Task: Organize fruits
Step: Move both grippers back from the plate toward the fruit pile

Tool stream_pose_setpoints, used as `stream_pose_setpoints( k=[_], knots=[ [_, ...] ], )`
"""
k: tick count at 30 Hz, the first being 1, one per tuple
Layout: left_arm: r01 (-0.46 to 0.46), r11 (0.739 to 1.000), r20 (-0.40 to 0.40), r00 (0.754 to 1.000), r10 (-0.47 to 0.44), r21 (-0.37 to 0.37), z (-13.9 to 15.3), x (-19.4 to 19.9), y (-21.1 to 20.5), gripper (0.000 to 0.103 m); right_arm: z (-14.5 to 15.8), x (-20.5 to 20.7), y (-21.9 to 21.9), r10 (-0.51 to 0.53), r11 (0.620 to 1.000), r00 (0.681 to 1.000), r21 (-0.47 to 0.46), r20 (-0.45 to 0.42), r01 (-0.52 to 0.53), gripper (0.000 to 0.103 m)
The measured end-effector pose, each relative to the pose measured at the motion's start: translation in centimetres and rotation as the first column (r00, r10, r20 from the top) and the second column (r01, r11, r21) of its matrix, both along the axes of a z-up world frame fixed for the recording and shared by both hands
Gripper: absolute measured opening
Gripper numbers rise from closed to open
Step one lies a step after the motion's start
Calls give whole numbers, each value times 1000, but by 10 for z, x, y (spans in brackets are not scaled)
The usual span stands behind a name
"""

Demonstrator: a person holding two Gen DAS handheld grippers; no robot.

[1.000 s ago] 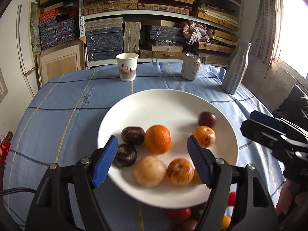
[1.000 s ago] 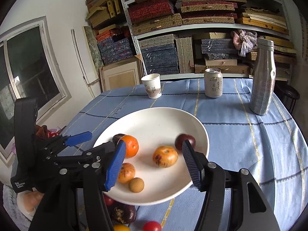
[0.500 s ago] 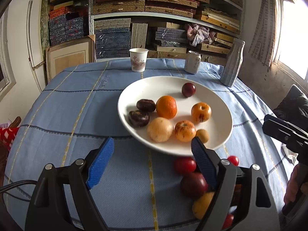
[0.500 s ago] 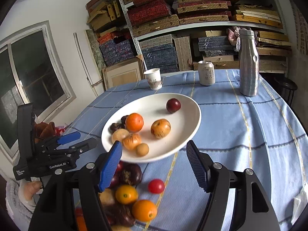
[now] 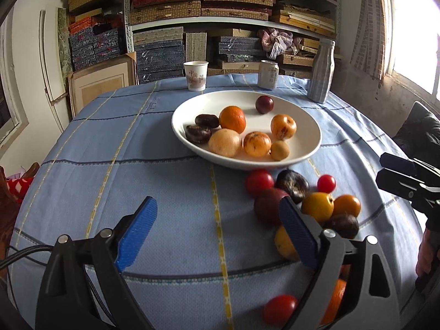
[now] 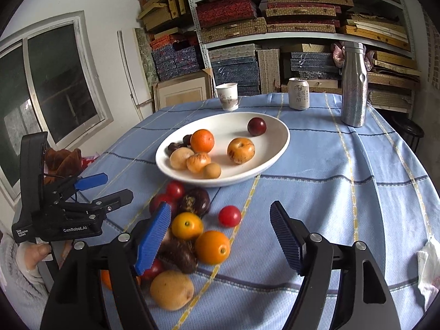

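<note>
A white plate sits mid-table on the blue cloth and holds several fruits: an orange, dark plums, and yellow-brown round fruit. Nearer to me, a loose pile of fruit lies on the cloth: red tomatoes, oranges, dark plums, a yellow one. My left gripper hovers over bare cloth left of the pile, its jaws opening with nothing between them. My right gripper hangs over the pile's right side, its jaws also opening and its pads touching no fruit.
At the table's far edge stand a paper cup, a drink can and a steel bottle. Shelves stacked with boxes fill the wall behind. A white tissue lies at the right edge. A hand holds each gripper's handle.
Both grippers have drawn back from over the plate toward the near edge. The loose fruit pile has come into view. Both pairs of jaws stand wider than before.
</note>
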State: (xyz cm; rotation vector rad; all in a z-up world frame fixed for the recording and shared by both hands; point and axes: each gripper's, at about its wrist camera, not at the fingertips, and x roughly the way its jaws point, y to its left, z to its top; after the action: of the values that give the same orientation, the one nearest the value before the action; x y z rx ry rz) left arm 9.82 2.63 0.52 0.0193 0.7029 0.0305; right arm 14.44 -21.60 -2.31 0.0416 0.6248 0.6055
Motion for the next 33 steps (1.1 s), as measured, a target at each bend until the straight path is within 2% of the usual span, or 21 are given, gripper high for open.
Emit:
stream_pose_setpoints(
  k=[6,11,16,21,27,33],
  knots=[
    [10,1000,-3,1000,-10,-3,-5,-18,-1,92,-6,-11,1,18,1000,1000,-18,-8,-18,76],
    [23,999,-5,1000,-23,-46,-6,-37,6,94,-9,-9,-4,9,1000,999,-10,-34,-10,76],
    [39,994,-43,998,-44,-103,-12,-43,15,94,-12,-6,-5,4,1000,998,-6,-55,-4,76],
    [74,994,-78,994,-80,-86,-16,-29,5,94,-14,-4,-5,-3,1000,998,-10,-65,2,76],
    [116,990,-75,990,-122,-83,-13,-9,-9,94,-15,-2,-5,-6,1000,997,-11,-73,5,76],
    [180,983,-93,979,-181,-18,-15,3,-36,94,-15,1,-9,-23,1000,997,-1,-80,23,76]
  ],
)
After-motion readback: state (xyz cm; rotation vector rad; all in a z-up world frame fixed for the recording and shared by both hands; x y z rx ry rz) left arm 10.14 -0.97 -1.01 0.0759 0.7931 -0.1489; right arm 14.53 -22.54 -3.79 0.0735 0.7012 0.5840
